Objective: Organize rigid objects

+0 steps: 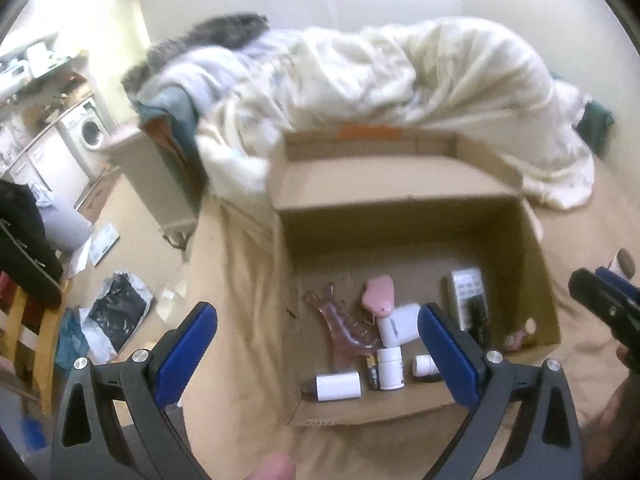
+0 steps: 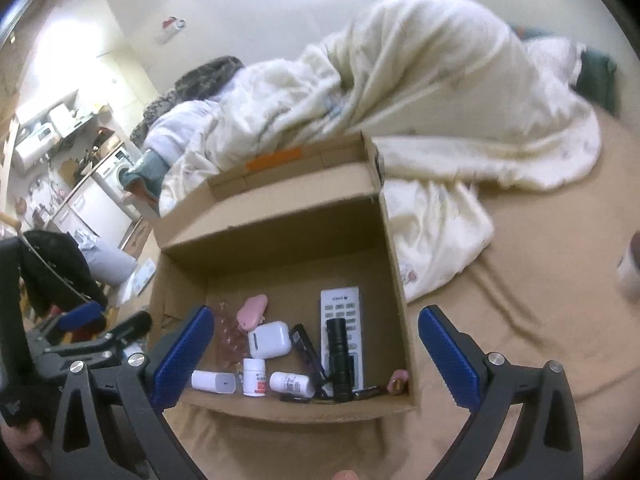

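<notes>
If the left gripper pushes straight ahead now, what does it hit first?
Probably the white earbud case in the cardboard box, which sits between the open left gripper's fingers; depth is uncertain, so maybe the pill bottle.

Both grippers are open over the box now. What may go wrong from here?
1. The cardboard box sits on a soft bed sheet; pressing on it may tip it.
2. The flashlight lies on the remote and may roll off.
3. The small bottles are crowded, so the right gripper may knock neighbours.
</notes>
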`<state>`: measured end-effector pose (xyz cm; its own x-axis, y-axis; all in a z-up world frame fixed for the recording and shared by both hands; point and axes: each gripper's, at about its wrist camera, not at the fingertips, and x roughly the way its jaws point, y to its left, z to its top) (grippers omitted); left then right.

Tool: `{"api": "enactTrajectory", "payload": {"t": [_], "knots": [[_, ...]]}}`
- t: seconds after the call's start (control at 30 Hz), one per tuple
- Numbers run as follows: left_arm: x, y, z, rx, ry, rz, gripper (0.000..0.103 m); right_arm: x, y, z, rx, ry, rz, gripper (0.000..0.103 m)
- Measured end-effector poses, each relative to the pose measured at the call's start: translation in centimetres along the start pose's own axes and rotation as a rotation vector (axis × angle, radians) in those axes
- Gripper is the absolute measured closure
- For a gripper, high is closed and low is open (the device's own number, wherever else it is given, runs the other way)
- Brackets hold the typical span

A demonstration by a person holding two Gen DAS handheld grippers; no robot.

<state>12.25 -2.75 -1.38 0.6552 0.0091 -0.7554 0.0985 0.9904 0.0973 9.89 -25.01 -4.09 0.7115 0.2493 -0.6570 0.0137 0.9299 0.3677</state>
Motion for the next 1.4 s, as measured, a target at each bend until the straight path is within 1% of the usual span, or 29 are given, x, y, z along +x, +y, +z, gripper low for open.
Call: {"api": "enactTrajectory", "payload": {"t": [0.1, 0.17, 0.27, 0.37, 0.43, 0.5, 0.6, 0.67, 0.7, 0.73, 0.8, 0.9, 1.4], "knots": [[-2.2, 1.2, -0.3, -0.033, -0.033, -0.033, 0.003, -2.0, 0.8, -0.4, -0.016, -0.015, 0.008, 0.0], [-3.4, 1.7, -0.8, -0.022, -0.033, -0.047, 0.003, -3.2, 1.5, -1.0, -0.041, -0.02, 0.013, 0.0], [-4.6, 1.9, -1.7, 0.004, -0.04, -0.016, 0.003, -4.5, 2.2, -2.0, -0.069, -0.024, 0.006, 0.0], [-5.6, 2.1, -3.7, 0.022, -0.05, -0.001, 0.003, -5.0, 2.3, -3.3, -0.058, -0.044, -0.025, 0.0], [-5.5, 2.3, -5.1, 0.029, -0.04, 0.001, 0.003, -4.8, 2.2, -4.2, -0.055, -0.055, -0.024, 0.0], [-4.4, 2.7, -5.9, 0.016, -0.015, 0.007, 0.003, -4.1, 1.9, -5.2, -0.056, -0.058, -0.046, 0.0], [-3.0, 4.0, -6.2, -0.056, 0.018, -0.002, 0.003, -2.4, 1.4, -5.7, -0.022, -0.012, -0.063, 0.0], [-2.5, 4.8, -6.2, -0.114, 0.025, -0.031, 0.003, -1.9, 1.6, -5.5, -0.031, -0.02, -0.076, 0.0], [-2.3, 4.9, -6.2, -0.125, 0.026, -0.027, 0.003, -1.8, 1.8, -5.3, -0.047, -0.029, -0.084, 0.0], [-2.1, 4.8, -6.2, -0.12, 0.024, 0.007, 0.003, -1.6, 2.0, -5.3, -0.057, -0.034, -0.089, 0.0], [-2.0, 4.5, -6.4, -0.1, 0.028, 0.025, 0.003, -1.3, 2.0, -5.3, -0.064, -0.026, -0.094, 0.0], [-1.9, 4.3, -6.7, -0.097, 0.029, 0.008, 0.003, -1.2, 1.7, -5.4, -0.041, -0.005, -0.08, 0.0], [-1.8, 3.9, -6.5, -0.089, 0.027, 0.0, 0.003, -1.3, 1.6, -5.5, -0.04, -0.009, -0.089, 0.0]]}}
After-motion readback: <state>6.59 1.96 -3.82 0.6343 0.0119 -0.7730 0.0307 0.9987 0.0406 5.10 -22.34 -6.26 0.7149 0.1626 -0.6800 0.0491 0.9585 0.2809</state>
